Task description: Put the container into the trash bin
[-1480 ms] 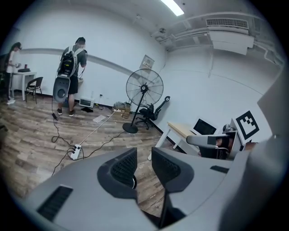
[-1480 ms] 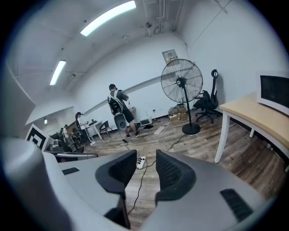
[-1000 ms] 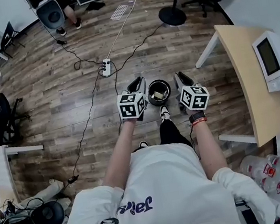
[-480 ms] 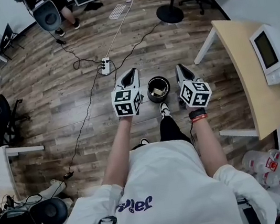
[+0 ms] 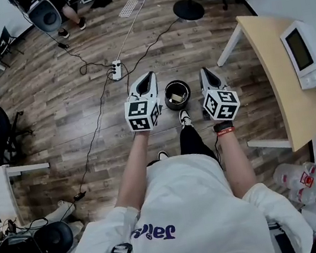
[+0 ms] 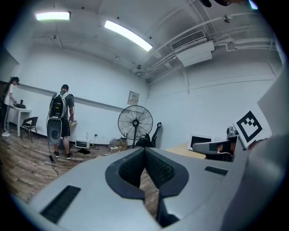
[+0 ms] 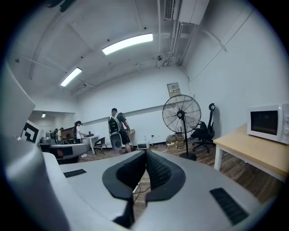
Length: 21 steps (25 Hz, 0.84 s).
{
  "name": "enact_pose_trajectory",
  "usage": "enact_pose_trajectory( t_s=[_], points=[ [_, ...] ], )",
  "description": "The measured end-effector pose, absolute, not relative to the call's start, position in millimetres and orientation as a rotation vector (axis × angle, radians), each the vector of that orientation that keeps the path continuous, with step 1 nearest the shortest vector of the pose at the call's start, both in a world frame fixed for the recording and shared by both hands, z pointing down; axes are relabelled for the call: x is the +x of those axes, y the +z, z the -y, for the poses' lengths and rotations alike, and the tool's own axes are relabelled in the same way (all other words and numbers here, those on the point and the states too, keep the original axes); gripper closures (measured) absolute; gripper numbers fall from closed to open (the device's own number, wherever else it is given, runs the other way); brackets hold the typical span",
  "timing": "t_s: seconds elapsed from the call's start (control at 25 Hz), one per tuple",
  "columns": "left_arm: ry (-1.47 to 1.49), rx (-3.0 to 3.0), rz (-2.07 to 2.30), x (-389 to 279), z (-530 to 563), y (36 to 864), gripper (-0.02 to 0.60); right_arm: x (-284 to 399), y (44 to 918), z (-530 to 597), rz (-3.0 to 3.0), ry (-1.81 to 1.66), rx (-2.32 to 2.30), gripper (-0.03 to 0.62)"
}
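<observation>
Two grippers, both closed up with nothing in them. In the left gripper view we see the left gripper (image 6: 144, 150) with its dark ribbed pads meeting at the tips, only floor showing behind them. It is the same in the right gripper view: the right gripper (image 7: 146, 153) has its pads together and holds nothing.

In the head view the left gripper (image 5: 149, 77) and the right gripper (image 5: 203, 72) are held out side by side, each with a black-and-white marker cube (image 5: 141, 115) at the back.

The trash bin (image 5: 166, 93), round and dark, stands on the wooden floor (image 5: 65, 108) and shows between the two grippers, just ahead of the person's shoe (image 5: 184, 118). We see the container (image 5: 178, 97) as a pale item already lying inside the bin; neither gripper touches the bin.

Off to the right, a white microwave (image 5: 305, 56) sits on a light wooden table (image 5: 279, 96). Clear bottles (image 5: 302, 181) with red labels lie near the lower right corner, their print too small to read.

The white shirt (image 5: 194, 201) has purple lettering, seen upside down, which we can't read for sure. A pedestal fan (image 7: 181, 114) stands by the far wall.
</observation>
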<state>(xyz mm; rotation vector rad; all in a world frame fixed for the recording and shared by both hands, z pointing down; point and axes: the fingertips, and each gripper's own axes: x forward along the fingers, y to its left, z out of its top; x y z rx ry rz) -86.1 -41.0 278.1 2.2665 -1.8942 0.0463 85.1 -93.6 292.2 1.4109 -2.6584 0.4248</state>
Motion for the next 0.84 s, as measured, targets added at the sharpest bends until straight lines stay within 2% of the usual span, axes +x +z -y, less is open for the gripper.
enact_pose_trajectory(
  t_s=[0.52,0.84],
  points=[
    [0.076,2.229,1.889,-94,63,306,0.561,67,325,111,2.655,0.469,1.331,0.579],
    [0.175,2.030,1.846,-113,125,408,0.561,58,430,195,2.574,0.639,1.176,0.579]
  ],
)
